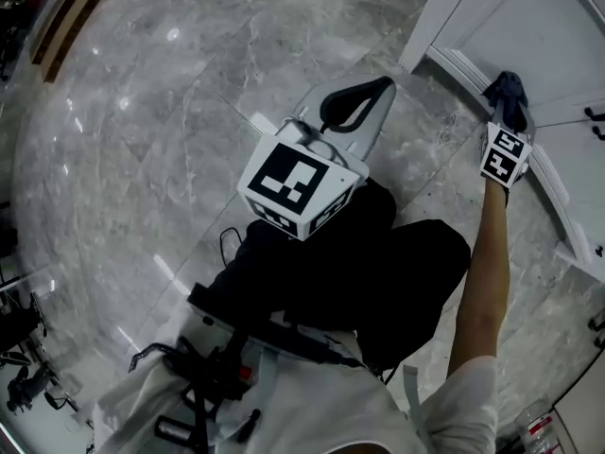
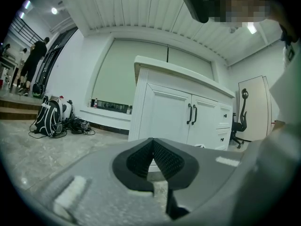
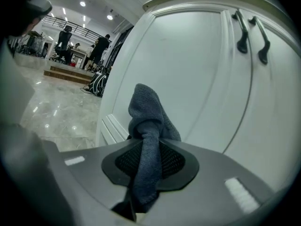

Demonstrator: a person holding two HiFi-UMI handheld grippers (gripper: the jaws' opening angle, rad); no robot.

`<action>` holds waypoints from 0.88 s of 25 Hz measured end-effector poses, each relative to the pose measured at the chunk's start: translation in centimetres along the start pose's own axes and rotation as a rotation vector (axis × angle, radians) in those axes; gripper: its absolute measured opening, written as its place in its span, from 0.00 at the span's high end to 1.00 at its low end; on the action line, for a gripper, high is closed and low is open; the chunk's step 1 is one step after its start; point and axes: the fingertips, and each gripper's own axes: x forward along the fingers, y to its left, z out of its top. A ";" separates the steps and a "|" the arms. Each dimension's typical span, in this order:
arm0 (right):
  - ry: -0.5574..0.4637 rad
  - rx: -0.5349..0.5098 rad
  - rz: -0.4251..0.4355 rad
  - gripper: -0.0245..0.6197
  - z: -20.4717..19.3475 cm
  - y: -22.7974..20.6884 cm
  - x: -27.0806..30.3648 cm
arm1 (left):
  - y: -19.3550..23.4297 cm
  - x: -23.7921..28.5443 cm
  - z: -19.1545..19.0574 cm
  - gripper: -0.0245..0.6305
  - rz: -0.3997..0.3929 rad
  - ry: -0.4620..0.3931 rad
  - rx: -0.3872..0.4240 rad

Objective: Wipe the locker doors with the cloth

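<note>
My right gripper [image 3: 149, 160] is shut on a dark blue-grey cloth [image 3: 149, 121], whose bunched end sticks out past the jaws toward a white locker door [image 3: 188, 74]. In the head view the cloth [image 1: 508, 93] sits at the door's lower panel [image 1: 548, 45], ahead of the right gripper's marker cube [image 1: 505, 154]. Two black handles [image 3: 251, 32] hang at the door's upper right. My left gripper [image 2: 153, 157] is shut with nothing between its pads. It is held near my body and points at the same white cabinet [image 2: 181, 114] from a distance. Its marker cube [image 1: 298, 183] shows mid-frame in the head view.
The floor is polished grey marble [image 1: 189, 93]. A backpack [image 2: 47, 119] and cables lie by the far wall. An office chair [image 2: 241, 119] stands to the right of the cabinet. People stand in the background at left [image 2: 35, 62]. My dark trousers [image 1: 378, 263] fill the lower middle.
</note>
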 end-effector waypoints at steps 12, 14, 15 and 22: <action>-0.080 -0.023 0.005 0.84 0.3 -0.4 -3.8 | -2.2 -1.1 0.3 0.96 -0.014 0.011 0.010; -0.139 -0.038 0.022 0.84 1.9 -0.5 -5.9 | -2.6 -0.1 0.0 0.96 -0.018 0.024 0.015; -0.166 -0.041 0.016 0.84 2.6 -1.3 -7.2 | -3.0 0.6 -0.1 0.96 -0.025 0.027 0.017; -0.389 -0.045 -0.094 0.84 10.0 -9.2 -18.5 | -5.0 2.2 -0.6 0.96 -0.053 0.029 0.008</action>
